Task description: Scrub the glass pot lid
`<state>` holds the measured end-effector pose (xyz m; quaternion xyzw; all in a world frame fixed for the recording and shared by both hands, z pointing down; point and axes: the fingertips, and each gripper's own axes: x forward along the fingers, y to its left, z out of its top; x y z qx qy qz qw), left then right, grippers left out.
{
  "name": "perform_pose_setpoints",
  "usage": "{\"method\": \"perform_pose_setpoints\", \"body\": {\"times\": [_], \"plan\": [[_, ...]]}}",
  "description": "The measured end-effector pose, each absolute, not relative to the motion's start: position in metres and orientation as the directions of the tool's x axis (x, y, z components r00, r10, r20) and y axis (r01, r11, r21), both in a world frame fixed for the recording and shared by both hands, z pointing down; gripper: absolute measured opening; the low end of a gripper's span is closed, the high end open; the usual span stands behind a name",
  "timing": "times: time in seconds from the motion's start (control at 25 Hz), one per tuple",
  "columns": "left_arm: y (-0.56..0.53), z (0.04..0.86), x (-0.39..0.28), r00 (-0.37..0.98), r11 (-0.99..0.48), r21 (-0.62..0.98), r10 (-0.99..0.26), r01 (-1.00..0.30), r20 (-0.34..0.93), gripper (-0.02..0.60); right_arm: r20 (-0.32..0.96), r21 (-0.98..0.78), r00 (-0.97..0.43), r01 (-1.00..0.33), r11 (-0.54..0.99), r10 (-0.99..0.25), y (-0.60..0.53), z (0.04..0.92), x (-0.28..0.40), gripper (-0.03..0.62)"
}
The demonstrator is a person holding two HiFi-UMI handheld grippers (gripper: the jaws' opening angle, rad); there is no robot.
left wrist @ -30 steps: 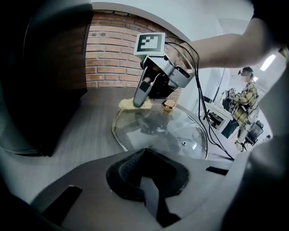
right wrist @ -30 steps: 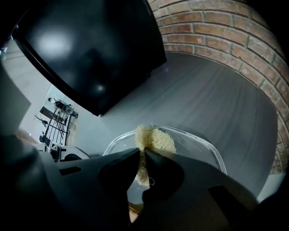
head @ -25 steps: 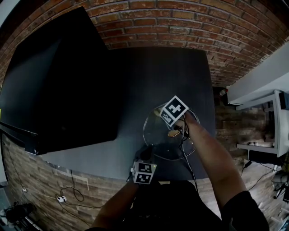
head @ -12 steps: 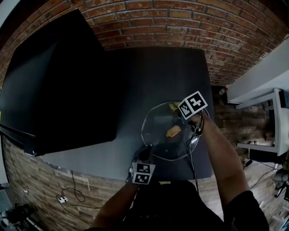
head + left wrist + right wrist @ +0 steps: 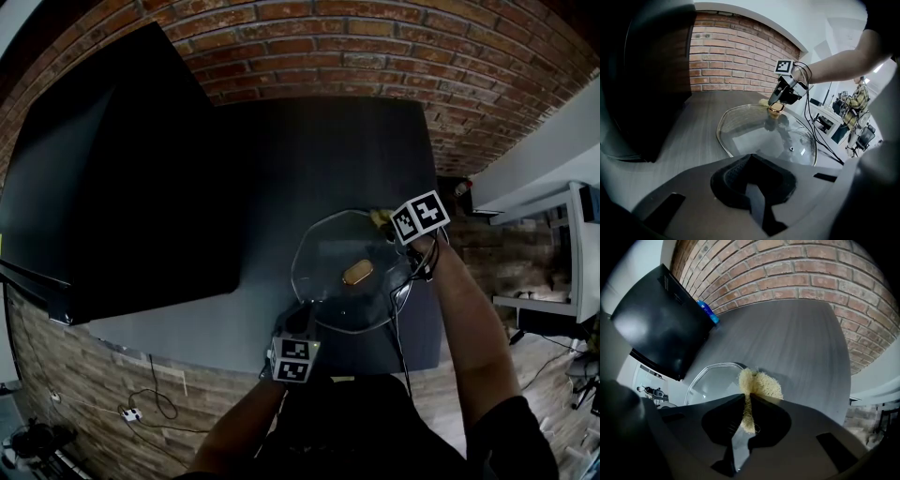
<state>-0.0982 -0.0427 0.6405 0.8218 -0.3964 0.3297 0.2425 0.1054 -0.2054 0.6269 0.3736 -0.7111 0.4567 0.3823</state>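
The glass pot lid (image 5: 328, 281) with a gold knob (image 5: 357, 273) lies on the dark table (image 5: 319, 150). My left gripper (image 5: 305, 317) is at the lid's near rim and looks shut on it; the rim itself is hidden behind the jaws in the left gripper view, where the lid (image 5: 754, 136) spreads out just beyond my left gripper (image 5: 752, 161). My right gripper (image 5: 388, 223) is shut on a yellow scrub sponge (image 5: 759, 383), pressed at the lid's far right rim (image 5: 710, 369). The left gripper view shows the right gripper (image 5: 774, 105) just behind the knob (image 5: 776, 108).
A large black screen (image 5: 112, 178) fills the table's left side, with a blue object (image 5: 707, 311) beside it. A brick wall (image 5: 375, 47) backs the table. The table's right edge (image 5: 439, 234) lies close to my right gripper. White furniture (image 5: 572, 253) stands beyond.
My right gripper has slid with the sponge from over the knob out to the lid's far right rim, uncovering the knob. The left gripper has stayed at the near rim.
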Motion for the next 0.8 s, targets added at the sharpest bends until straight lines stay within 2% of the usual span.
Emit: {"method": "perform_pose_setpoints", "body": {"times": [0.64, 0.8], "plan": [[-0.042, 0.642, -0.099, 0.452, -0.558, 0.129, -0.492, -0.82, 0.744, 0.032, 0.886, -0.356, -0.406, -0.905, 0.232, -0.226, -0.199, 0.632, 0.131, 0.041], [-0.044, 0.641, -0.098, 0.452, -0.555, 0.126, -0.502, -0.822, 0.738, 0.032, 0.864, -0.344, -0.415, -0.9, 0.267, -0.286, -0.201, 0.627, 0.129, 0.041]]}}
